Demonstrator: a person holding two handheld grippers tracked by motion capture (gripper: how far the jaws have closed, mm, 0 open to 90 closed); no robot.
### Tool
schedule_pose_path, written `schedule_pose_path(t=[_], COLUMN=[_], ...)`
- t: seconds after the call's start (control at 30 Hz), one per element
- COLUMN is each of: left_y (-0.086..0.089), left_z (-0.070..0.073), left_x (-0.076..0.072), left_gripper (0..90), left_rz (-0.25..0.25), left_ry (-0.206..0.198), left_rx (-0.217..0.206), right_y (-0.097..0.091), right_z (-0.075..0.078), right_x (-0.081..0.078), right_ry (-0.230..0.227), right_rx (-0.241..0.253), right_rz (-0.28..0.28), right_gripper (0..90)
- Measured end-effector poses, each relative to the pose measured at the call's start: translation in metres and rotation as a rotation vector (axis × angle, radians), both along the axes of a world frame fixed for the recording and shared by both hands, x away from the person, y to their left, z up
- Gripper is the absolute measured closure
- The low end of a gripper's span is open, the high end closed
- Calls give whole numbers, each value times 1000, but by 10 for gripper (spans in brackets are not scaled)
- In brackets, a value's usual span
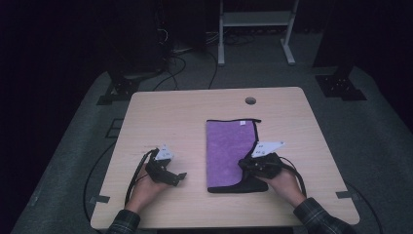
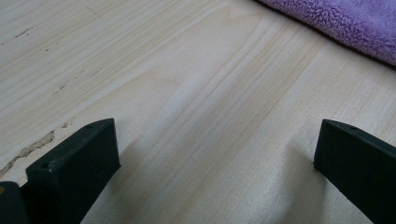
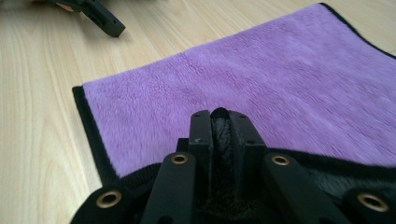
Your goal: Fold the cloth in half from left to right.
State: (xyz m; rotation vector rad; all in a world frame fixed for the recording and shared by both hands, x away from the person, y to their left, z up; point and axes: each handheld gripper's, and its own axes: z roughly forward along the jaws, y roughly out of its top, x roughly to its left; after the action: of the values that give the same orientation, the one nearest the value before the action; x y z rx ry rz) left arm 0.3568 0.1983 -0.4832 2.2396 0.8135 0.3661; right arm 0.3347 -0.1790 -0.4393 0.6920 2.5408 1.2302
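Note:
A purple towel with a black hem lies flat in the middle of the wooden table. My right gripper is at the towel's near right side, shut on a pinched-up fold of its dark edge. In the right gripper view the fold stands between the closed jaws, with the purple pile spreading beyond. My left gripper rests low on the bare wood left of the towel, open with nothing between its jaws. The towel's edge shows at the top right of the left gripper view.
A round cable hole sits near the table's far edge. Behind the table stand a white metal frame and dark stands, with cables on the floor. The left gripper's jaw shows far off in the right gripper view.

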Motion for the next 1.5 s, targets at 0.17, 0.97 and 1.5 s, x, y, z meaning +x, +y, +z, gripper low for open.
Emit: schedule_pose_path(t=[0.17,0.97,1.5], left_y=[0,0,0], left_z=[0,0,-1], left_x=[0,-3,-5], left_gripper=[0,0,0], left_rz=[4,46,57], left_ry=[0,1,-2], left_rx=[-5,-6,-10], right_y=[-16,-72,-109], right_z=[1,-17,-14], right_x=[-10,-35,-16], right_ry=[6,104,333], right_rx=[-5,-46,130], right_rz=[-20,-108,-308], right_gripper=[795,665,215])
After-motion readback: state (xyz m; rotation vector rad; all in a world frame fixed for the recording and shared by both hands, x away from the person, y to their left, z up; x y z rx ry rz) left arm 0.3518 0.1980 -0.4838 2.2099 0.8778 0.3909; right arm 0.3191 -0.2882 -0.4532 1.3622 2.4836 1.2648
